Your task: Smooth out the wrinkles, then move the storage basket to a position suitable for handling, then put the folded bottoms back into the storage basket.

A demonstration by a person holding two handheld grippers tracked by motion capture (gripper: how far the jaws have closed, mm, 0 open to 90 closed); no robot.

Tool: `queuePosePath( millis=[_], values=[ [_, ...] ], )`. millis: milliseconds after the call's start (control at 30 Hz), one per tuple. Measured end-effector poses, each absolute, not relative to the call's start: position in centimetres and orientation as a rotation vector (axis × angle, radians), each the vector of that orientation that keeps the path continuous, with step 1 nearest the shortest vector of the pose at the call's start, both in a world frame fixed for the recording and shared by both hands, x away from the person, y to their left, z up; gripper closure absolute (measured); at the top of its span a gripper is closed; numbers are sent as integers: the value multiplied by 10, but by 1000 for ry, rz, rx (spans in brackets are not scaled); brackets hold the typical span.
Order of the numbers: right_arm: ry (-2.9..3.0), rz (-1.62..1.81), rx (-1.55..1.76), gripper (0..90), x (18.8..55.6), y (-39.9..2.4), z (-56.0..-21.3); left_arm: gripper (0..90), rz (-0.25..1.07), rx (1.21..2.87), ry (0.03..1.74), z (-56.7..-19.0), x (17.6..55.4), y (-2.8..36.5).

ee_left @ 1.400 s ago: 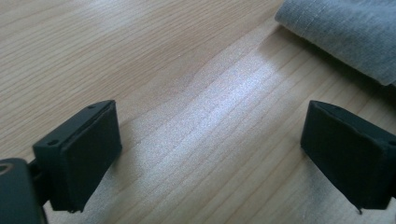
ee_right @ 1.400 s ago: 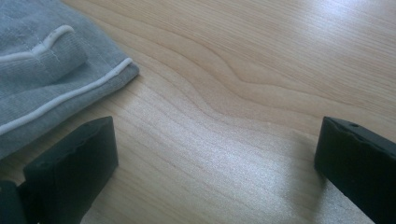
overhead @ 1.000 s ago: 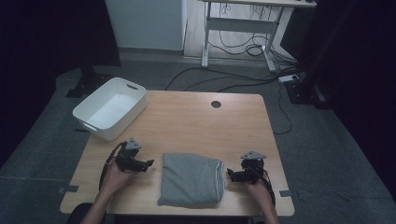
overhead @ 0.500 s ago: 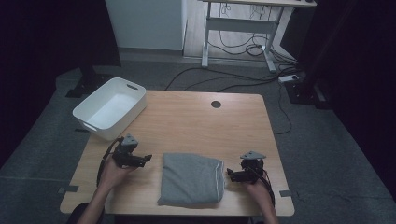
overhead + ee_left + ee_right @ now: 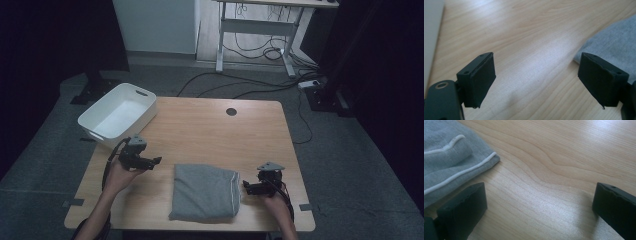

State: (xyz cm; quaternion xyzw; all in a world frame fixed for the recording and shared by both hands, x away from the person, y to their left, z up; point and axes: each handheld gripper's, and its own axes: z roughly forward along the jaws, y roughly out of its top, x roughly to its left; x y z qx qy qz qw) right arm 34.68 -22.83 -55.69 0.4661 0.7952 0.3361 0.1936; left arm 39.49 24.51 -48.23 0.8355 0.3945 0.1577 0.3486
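A white bin [image 5: 118, 116] sits at the wooden table's [image 5: 210, 135] far-left corner

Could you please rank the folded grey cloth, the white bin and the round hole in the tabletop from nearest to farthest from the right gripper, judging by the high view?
From the right gripper:
1. Folded grey cloth, just beside its jaws, mid-table near the front edge.
2. Round hole, toward the table's far edge.
3. White bin, at the far left corner.

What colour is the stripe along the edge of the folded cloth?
White, on the grey folded cloth. The stripe shows best in the right gripper view.
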Motion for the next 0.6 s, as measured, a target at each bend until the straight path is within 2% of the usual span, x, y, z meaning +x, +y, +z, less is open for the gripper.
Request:
queuePosePath(
  millis=[600],
  values=[
    [2231, 944, 1306, 0, 347, -227, -557, 142, 438, 2147, 1035, -441, 427, 248]
  ],
)
